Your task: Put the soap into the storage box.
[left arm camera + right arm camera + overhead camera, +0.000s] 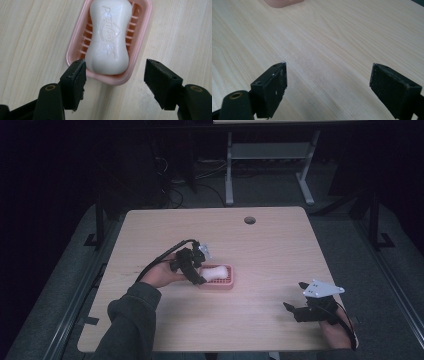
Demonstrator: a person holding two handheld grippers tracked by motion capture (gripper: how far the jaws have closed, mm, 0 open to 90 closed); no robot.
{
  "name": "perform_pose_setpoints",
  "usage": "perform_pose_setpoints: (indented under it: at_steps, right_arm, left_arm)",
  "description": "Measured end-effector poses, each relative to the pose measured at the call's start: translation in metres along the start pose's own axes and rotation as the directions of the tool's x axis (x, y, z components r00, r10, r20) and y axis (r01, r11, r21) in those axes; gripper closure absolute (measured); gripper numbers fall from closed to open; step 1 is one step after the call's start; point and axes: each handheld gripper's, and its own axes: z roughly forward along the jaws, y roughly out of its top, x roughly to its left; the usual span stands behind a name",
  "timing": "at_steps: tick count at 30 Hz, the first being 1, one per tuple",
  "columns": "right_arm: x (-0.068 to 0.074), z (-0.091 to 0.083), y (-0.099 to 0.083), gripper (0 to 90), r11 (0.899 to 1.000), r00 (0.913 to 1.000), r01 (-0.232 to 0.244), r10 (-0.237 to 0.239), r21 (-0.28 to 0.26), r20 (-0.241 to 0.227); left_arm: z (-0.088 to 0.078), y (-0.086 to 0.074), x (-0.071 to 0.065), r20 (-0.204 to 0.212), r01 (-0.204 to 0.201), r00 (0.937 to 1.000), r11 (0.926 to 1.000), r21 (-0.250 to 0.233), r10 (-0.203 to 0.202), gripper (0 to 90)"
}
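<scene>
Overhead, one table (260, 250) carries one pink soap dish (223, 281) holding one white soap bar (215, 272); the left gripper (197, 276) sits at its 9 o'clock, the right gripper (295, 306) well apart at 4 o'clock. Left gripper view: jaws spread, empty; soap bar (110, 37) at 12 o'clock, just beyond the tips. Right gripper view: jaws spread, empty; dish (283, 3) at 11 o'clock.
</scene>
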Motion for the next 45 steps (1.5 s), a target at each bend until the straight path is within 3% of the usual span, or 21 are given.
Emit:
perform_pose_setpoints:
  at_steps: [4, 45]
  right_arm:
    - [0.001, 0.001, 0.001, 13.8, 1.0, 1.0, 0.003, -0.003, 0.007, 0.001]
    - [0.009, 0.004, 0.007, 13.7, 0.999, 0.9995, 0.025, -0.026, 0.027, 0.016]
  left_arm:
    - [-0.003, -0.006, -0.002, 0.0, 0.01, 0.9999, 0.9996, -0.028, -0.01, 33.1]
    - [-0.011, -0.066, -0.018, -0.025, 0.069, 0.9972, 0.9961, -0.055, -0.07, 27.6]
